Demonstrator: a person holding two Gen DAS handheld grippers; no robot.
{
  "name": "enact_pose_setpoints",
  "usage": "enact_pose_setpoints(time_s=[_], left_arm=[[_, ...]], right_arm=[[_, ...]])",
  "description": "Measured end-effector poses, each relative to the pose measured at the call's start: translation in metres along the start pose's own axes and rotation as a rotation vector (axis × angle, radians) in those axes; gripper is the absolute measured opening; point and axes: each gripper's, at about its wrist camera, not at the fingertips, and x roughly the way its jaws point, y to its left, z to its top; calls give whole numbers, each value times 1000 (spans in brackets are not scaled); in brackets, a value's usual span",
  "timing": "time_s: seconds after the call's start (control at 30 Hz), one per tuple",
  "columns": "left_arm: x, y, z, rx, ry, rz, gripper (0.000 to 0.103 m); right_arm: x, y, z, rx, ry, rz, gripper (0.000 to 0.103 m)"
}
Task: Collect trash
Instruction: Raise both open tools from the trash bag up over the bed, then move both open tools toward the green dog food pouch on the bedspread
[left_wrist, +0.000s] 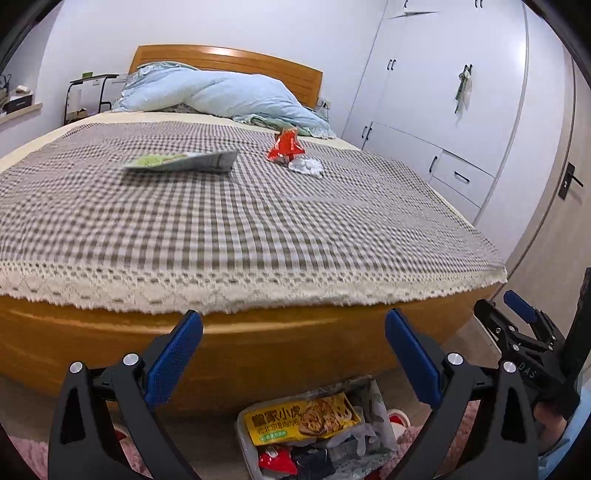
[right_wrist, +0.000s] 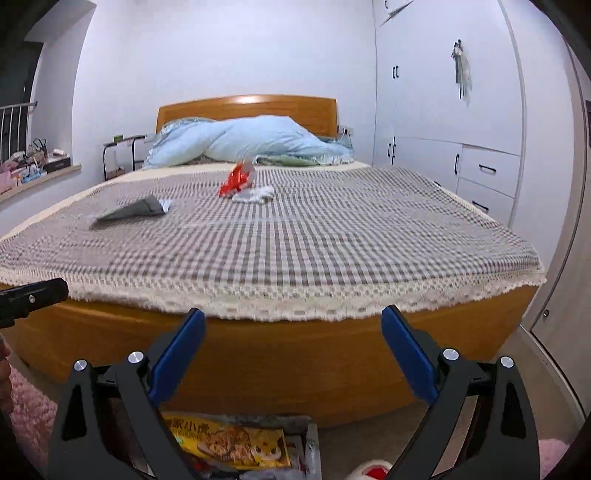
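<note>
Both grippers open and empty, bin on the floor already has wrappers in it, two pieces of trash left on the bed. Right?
Not quite: three pieces remain on the bed, not two. The left wrist view shows a green-and-grey snack bag, a red wrapper and a crumpled white tissue. The rest holds: left gripper and right gripper open and empty, bin holding wrappers.

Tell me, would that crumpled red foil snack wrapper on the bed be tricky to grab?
The crumpled red foil snack wrapper looks thin and empty, so it is probably light and crushes easily. Its shiny surface may slip, and a nudge would likely slide it across the checked bedspread.
</note>
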Motion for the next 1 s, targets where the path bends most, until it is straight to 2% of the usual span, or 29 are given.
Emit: enact_pose_setpoints(time_s=[0.17, 0.47, 0.8, 1.0], left_arm=[[3, 4, 18, -6, -41, 10, 95], [18, 20, 47, -35, -90, 27, 95], [50, 51, 75, -72, -76, 83, 95], [70, 59, 97, -54, -46, 104, 95]], right_arm=[[6, 5, 13, -14, -50, 19, 92], [28, 22, 42, -51, -80, 25, 92], [64, 32, 69, -67, -116, 59, 92], [91, 38, 87, -61, -83, 70, 92]])
